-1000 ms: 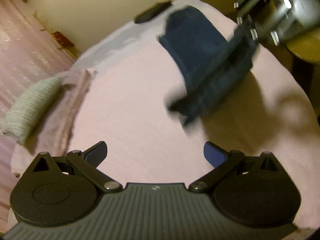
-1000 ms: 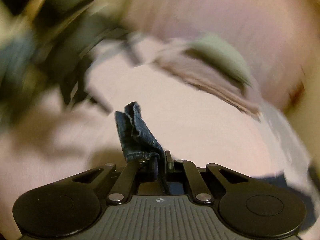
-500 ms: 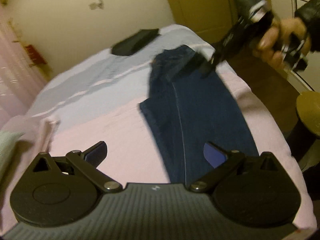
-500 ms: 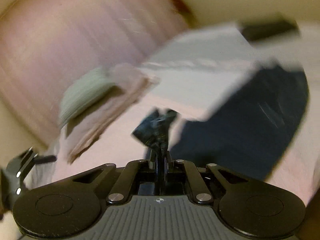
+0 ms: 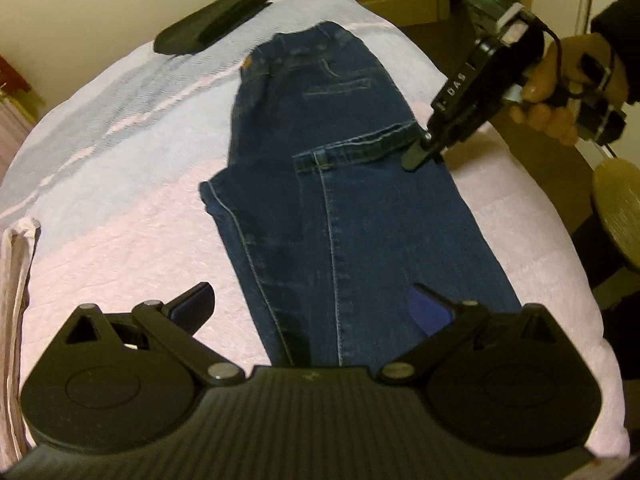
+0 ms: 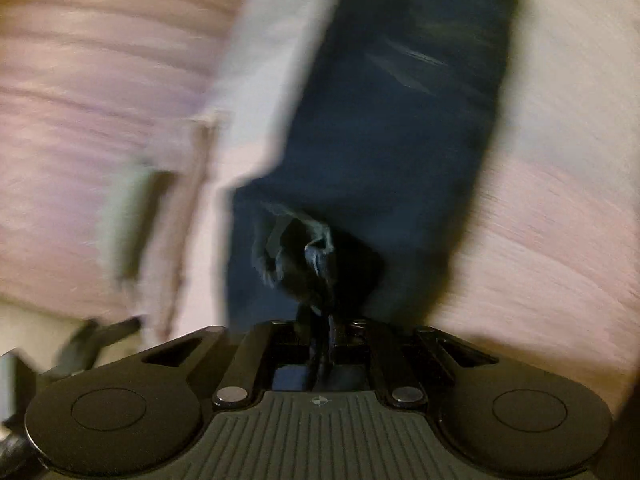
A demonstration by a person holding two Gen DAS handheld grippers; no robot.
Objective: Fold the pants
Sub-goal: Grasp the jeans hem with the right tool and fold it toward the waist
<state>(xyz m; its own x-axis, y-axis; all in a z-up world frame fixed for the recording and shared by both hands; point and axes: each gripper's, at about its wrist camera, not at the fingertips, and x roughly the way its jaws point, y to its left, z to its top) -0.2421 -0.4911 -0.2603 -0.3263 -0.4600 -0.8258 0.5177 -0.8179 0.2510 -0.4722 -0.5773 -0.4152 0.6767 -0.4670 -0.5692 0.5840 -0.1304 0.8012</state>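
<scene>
with the right gripper (image 5: 416,160) just starting to part its jaws on the hem, lower it onto the jeans (image 5: 340,200) lying flat on the bed (image 5: 120,220) ahead of the released left gripper (image 5: 312,304), edges aligned.

Black tongs (image 5: 418,156) lettered "DAS", black cable, dark sleeve (image 5: 618,16).

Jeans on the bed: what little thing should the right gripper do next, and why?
Probably finish letting go and lift away. The jeans are already folded over, and their hem lies flat across the upper part. The right gripper pinches that hem's edge, and its jaws have just been opening. The left gripper hangs open over the fold.
</scene>
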